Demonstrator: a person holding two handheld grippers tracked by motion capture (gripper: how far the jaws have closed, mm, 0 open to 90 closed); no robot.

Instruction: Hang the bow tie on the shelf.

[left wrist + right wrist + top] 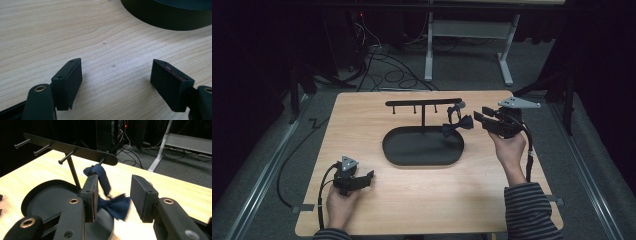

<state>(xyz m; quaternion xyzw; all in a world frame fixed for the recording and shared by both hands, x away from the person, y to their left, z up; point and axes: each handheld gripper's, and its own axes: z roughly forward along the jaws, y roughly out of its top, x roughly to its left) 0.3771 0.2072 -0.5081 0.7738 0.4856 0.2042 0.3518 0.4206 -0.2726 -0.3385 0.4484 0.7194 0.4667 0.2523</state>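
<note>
Dark room all around, cables snaking over the grey floor behind a light wooden table [362, 210]. On it sits a black stand [423, 102]: an oval base tray with a thin post and a crossbar with pegs.

Left hand [341, 206] rests low at the near-left corner of the table, holding the left gripper [368, 176] pointed toward the tray but well apart from it. Right hand [508, 147] is raised at the far right, forearm in a striped sleeve [532, 210], with the right gripper [478, 117] aimed left at the crossbar's right end.

A dark blue bow tie [458, 123] hangs by its strap from the rightmost peg, dangling above the tray's right edge.

From the left gripper view you get bare wood grain between the jaws, which are spread wide with nothing in them, plus the tray's rim [165, 17] up top. The right gripper view shows what the high view can't: its jaws are spread too, and the bow tie [115, 206] sits just beyond them, apparently not pinched. The strap loops over the peg under the bar [75, 150].

The post and tray sit right behind the tie.
</note>
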